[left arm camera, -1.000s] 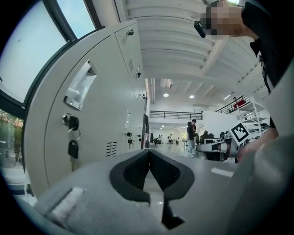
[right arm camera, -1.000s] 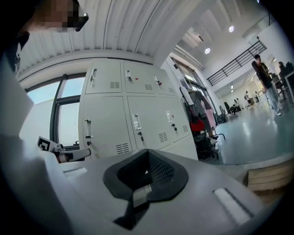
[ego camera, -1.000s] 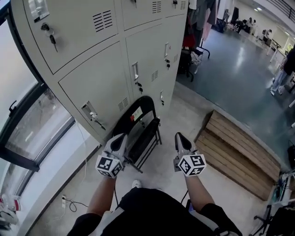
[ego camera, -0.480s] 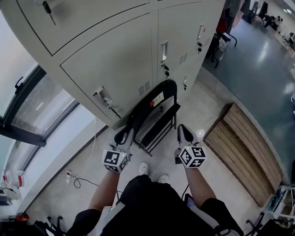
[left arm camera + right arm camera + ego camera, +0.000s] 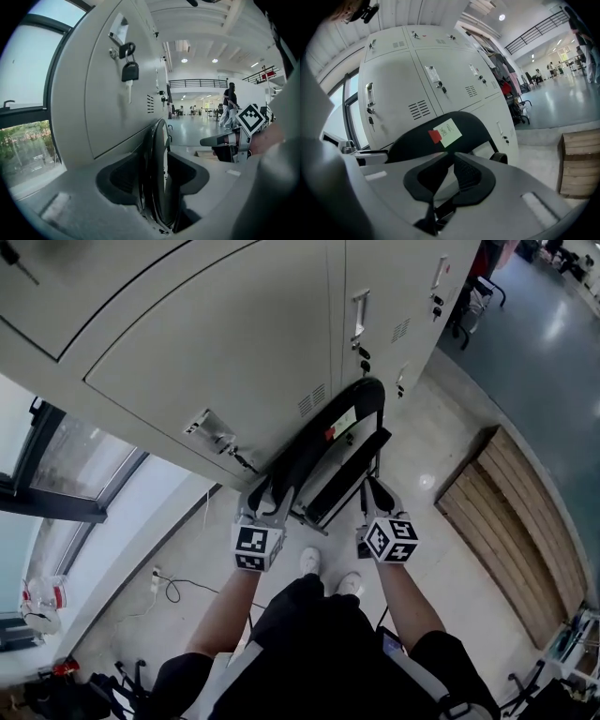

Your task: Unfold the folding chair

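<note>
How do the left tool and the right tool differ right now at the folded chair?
The left tool has its jaws wide apart, just opened, and between them is the edge of the chair. The right tool has its jaws almost together, only just starting to part, with nothing between them. The left tool sits at the chair's side edge, while the right tool faces its backrest. Both point toward the chair.

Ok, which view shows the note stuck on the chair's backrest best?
The right gripper view: the white note faces the camera on the folding chair, with a red tag beside it. The head view shows it small and slanted. The left gripper view sees the chair edge-on, with no note visible.
</note>
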